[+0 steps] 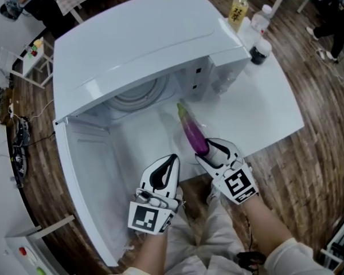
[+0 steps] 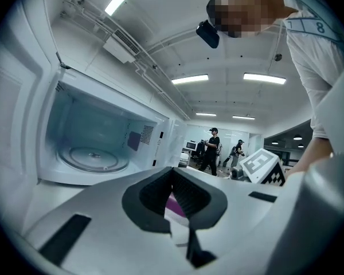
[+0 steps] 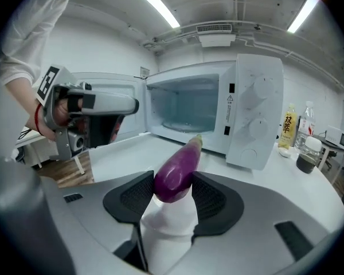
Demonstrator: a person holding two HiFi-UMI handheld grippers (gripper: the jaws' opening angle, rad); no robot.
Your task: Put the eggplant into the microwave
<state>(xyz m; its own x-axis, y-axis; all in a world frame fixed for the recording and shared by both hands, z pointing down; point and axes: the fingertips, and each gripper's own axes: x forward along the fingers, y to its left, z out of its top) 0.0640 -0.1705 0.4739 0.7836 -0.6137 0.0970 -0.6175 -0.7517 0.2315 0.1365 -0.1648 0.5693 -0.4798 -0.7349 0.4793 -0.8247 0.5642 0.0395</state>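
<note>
My right gripper [image 1: 205, 150] [image 3: 173, 183] is shut on the thick end of a purple eggplant [image 1: 192, 132] [image 3: 176, 171]. The eggplant's green tip points toward the open white microwave [image 1: 143, 39] [image 3: 252, 113]. Its door [image 1: 97, 171] swings out to the left, and the glass turntable [image 1: 143, 96] [image 2: 94, 156] inside is bare. My left gripper [image 1: 173, 158] [image 2: 173, 176] hovers in front of the door, left of the eggplant, its tips together and holding nothing. A sliver of the eggplant [image 2: 173, 204] shows through its jaws. The right gripper view shows the left gripper [image 3: 135, 103] beside the door.
The microwave stands on a white table [image 1: 269, 107]. A yellow-labelled bottle [image 1: 238, 10] [image 3: 288, 125], a clear bottle [image 1: 262, 17] and a dark jar [image 1: 260, 50] stand right of it. Wooden floor surrounds the table. People stand far off in the left gripper view.
</note>
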